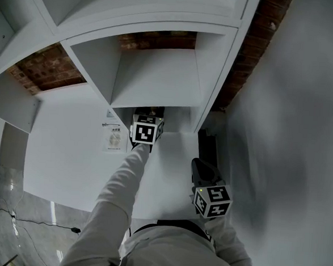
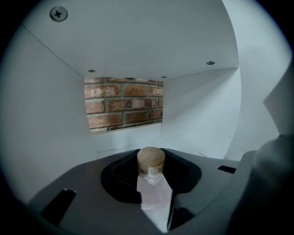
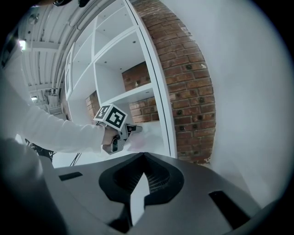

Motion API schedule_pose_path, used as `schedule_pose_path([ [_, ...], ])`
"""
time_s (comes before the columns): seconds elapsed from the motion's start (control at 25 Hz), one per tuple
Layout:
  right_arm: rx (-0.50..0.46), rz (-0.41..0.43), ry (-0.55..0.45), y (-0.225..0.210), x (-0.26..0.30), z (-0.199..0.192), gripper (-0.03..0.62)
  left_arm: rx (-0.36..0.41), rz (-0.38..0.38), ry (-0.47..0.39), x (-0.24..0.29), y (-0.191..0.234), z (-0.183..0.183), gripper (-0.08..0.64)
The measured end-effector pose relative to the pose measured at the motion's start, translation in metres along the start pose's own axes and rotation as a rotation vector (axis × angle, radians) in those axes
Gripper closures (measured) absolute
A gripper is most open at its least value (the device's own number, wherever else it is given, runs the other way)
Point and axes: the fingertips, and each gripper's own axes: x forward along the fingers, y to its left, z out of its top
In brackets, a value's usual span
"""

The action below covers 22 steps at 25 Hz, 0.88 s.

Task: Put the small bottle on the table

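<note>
The small bottle (image 2: 150, 160) is clear glass with a round cork stopper. It stands upright between the jaws of my left gripper (image 2: 152, 172), which is shut on its body. This gripper (image 1: 149, 112) reaches into a white shelf compartment (image 2: 197, 114) backed by a brick wall (image 2: 124, 103). In the right gripper view the left gripper (image 3: 136, 129) shows at that compartment's mouth. My right gripper (image 3: 144, 160) hangs back, lower and to the right (image 1: 203, 167), shut with nothing between its jaws.
The white shelf unit (image 1: 159, 72) has several open compartments with brick showing behind them. A paper sheet (image 1: 114, 136) sticks to a white panel left of my left arm. Cables (image 1: 35, 224) lie on the grey floor at lower left. A pale wall (image 1: 302, 139) fills the right.
</note>
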Motion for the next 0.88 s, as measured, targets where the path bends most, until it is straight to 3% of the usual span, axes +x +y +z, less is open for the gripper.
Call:
schedule_pose_path([
  [0.52,0.002,0.000,0.006,-0.002,0.005,0.000,0.565,0.000,-0.012,-0.018,0.014,-0.001,0.001,0.414],
  [0.88,-0.005,0.001,0.003,0.000,0.003,0.000,0.565,-0.040,0.009,-0.043,-0.006,0.000,-0.009,0.346],
])
